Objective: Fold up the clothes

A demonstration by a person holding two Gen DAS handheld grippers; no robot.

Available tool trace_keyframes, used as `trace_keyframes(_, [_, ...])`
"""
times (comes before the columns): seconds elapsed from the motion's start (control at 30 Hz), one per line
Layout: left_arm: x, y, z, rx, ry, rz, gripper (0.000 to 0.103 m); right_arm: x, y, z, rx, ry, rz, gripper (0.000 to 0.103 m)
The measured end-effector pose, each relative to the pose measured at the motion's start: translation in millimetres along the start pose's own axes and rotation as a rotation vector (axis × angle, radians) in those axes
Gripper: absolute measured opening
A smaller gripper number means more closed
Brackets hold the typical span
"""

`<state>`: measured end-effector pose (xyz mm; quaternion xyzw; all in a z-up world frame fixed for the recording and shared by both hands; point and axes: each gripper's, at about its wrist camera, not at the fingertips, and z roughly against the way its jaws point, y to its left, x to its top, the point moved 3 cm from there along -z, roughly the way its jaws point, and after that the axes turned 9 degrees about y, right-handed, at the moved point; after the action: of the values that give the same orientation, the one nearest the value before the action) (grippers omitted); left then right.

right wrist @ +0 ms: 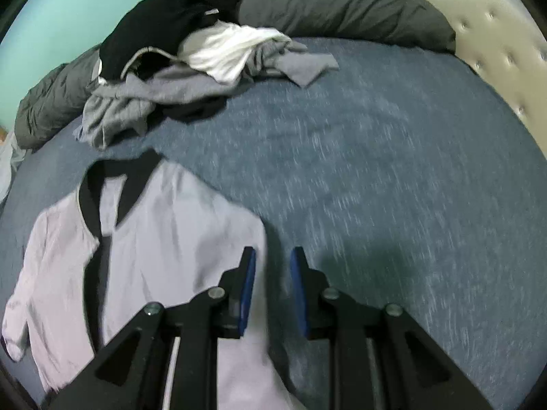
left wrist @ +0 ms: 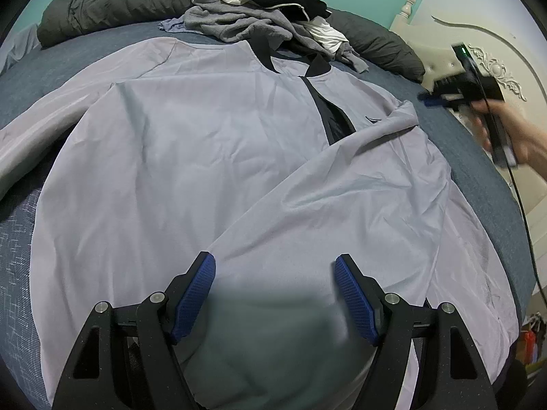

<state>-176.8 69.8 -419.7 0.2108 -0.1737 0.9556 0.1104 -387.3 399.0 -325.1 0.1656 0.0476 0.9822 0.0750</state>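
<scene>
Wide-spread and empty, the left gripper [left wrist: 275,294] hovers over the lilac jacket [left wrist: 205,171] spread on the bed [right wrist: 376,171], while the right gripper [right wrist: 272,287], nearly closed on nothing, hangs beside the folded-in sleeve [left wrist: 359,177].

Lilac jacket [left wrist: 205,171] flat on bed

1. The bed [left wrist: 20,78], covered in a blue heathered sheet, fills most of both views.
2. A pale lavender jacket [left wrist: 205,157] with dark collar and placket lies spread flat across the middle of the left wrist view.
3. A heap of clothes [left wrist: 273,10], grey, white and black, sits at upper centre.
4. A dark grey duvet [left wrist: 102,3] runs along the far edge.
</scene>
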Motion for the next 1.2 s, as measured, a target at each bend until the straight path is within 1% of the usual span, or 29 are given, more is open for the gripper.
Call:
trace_keyframes(0.1, [0, 0, 0, 0.003, 0.000, -0.001, 0.076, -8, -5, -10, 0.109, 0.032, -0.039, 0.021])
trace_keyframes(0.17, [0, 0, 0, 0.003, 0.002, 0.000, 0.076, -9, -3, -14, 0.133, 0.028, -0.050, 0.021])
trace_keyframes(0.3, [-1, 0, 1, 0.006, 0.004, -0.003, 0.076, -5, 12, -27, 0.095, 0.049, -0.001, 0.021])
trace_keyframes(0.37, [-1, -1, 2, 0.006, 0.004, -0.003, 0.076, -3, 16, -36, 0.091, 0.059, 0.004, 0.021])
trace_keyframes(0.4, [-1, -1, 2, 0.006, 0.004, -0.003, 0.076, -2, 17, -40, 0.089, 0.064, 0.005, 0.018])
trace_keyframes(0.43, [-1, -1, 2, 0.005, 0.004, -0.003, 0.076, 0, 20, -44, 0.089, 0.068, 0.009, 0.011])
trace_keyframes(0.5, [-2, -1, 3, 0.004, 0.003, -0.002, 0.076, 3, 22, -46, 0.081, 0.059, 0.019, 0.005])
trace_keyframes(0.53, [-3, -1, 3, 0.002, 0.003, -0.002, 0.076, 6, 24, -43, 0.075, 0.039, 0.024, 0.003])
trace_keyframes(0.6, [-3, -1, 3, 0.001, 0.003, -0.002, 0.076, 12, 29, -37, 0.061, -0.004, 0.033, 0.001])
trace_keyframes(0.8, [-5, -1, 3, -0.001, 0.005, -0.005, 0.076, 29, 48, -25, 0.027, -0.072, 0.076, 0.001])
trace_keyframes(0.97, [-7, -2, 2, -0.001, 0.006, -0.003, 0.076, 35, 50, -23, 0.047, -0.092, 0.072, 0.001])
trace_keyframes(1.03, [-8, -2, 2, 0.000, 0.007, -0.002, 0.076, 35, 45, -20, 0.063, -0.112, 0.049, 0.001])
trace_keyframes(1.17, [-7, -2, 1, -0.001, 0.008, 0.000, 0.076, 30, 27, -10, 0.059, -0.127, -0.016, 0.001])
trace_keyframes(1.2, [-7, -1, 1, -0.002, 0.008, 0.001, 0.076, 24, 22, -9, 0.056, -0.120, -0.019, 0.002])
